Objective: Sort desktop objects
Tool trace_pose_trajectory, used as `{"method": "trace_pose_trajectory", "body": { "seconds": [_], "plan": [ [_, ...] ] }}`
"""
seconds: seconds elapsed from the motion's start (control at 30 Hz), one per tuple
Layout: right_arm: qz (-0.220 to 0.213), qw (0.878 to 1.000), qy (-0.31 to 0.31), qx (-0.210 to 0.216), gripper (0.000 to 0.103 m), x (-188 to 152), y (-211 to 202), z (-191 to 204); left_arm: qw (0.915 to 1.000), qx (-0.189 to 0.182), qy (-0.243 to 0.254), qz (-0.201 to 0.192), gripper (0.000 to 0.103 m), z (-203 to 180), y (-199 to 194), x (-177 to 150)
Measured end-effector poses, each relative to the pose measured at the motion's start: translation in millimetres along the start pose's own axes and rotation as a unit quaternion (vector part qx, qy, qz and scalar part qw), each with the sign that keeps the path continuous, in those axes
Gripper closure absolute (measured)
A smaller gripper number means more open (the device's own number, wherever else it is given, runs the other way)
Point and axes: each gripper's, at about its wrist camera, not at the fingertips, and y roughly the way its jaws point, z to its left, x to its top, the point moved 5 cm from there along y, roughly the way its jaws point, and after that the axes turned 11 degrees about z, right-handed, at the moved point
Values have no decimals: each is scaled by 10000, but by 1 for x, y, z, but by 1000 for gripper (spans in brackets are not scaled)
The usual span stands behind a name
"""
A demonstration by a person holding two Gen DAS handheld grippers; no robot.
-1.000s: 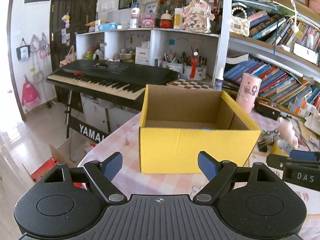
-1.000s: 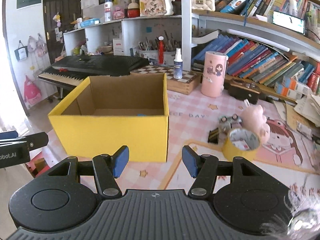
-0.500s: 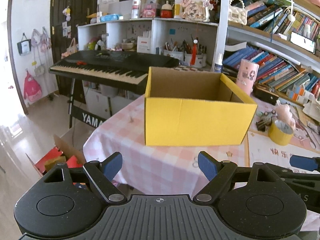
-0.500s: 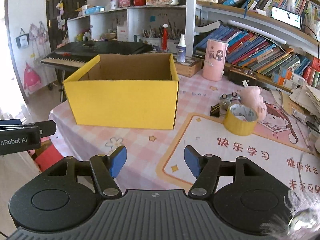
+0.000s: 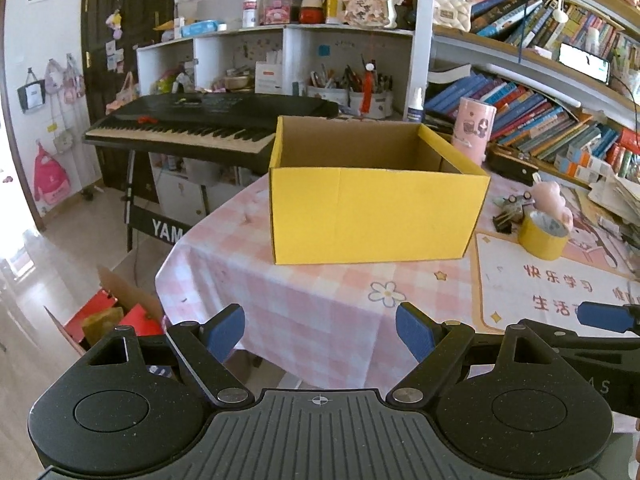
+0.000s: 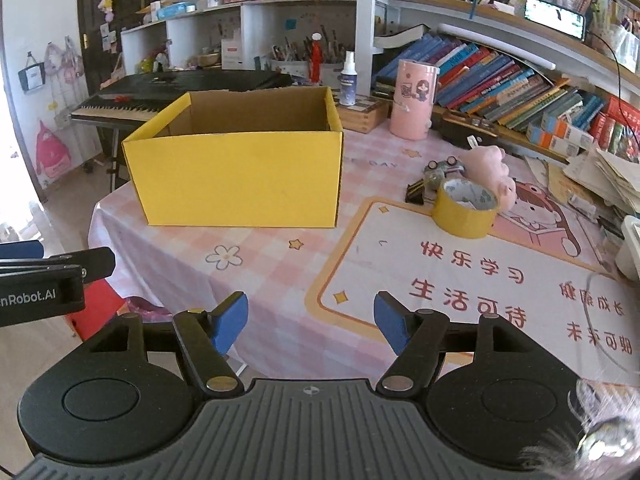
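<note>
Big yellow box (image 6: pixel 240 180) on the pink checked tablecloth (image 6: pixel 280 280), open at the top. Looks empty from here (floor of the box hidden behind the front wall, so cannot say for sure). Off to the right of the box, well apart from it: a roll of yellow tape (image 6: pixel 464 212), standing flat on the pink mat (image 6: pixel 460 280). Just behind the tape, a pink soft toy (image 6: pixel 490 168) and a little heap of black clips (image 6: pixel 432 180), all close together. Still out on the table, not in the box.

Left gripper (image 5: pixel 320 334) wide open, nothing between the blue pads, hanging over the near table edge. Right gripper (image 6: pixel 310 326) opening more right now, also with nothing between the pads, low over the near part of the table.

So, sorting barely begun or part way, hard to tell which. Left to do, by the look of things: tape, toy and clips into the box.
</note>
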Motion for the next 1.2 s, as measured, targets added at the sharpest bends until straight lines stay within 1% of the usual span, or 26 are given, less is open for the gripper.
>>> {"method": "trace_pose_trajectory", "body": {
  "seconds": [0.6,1.2],
  "plan": [
    [74,9997,138,-211,32,-11,-7,-11,9992,-272,247,125,17,-16,2,-7],
    [139,9963,667,-517,31,-24,-9,-50,9948,-590,799,246,17,-57,16,-3]
  ]
}}
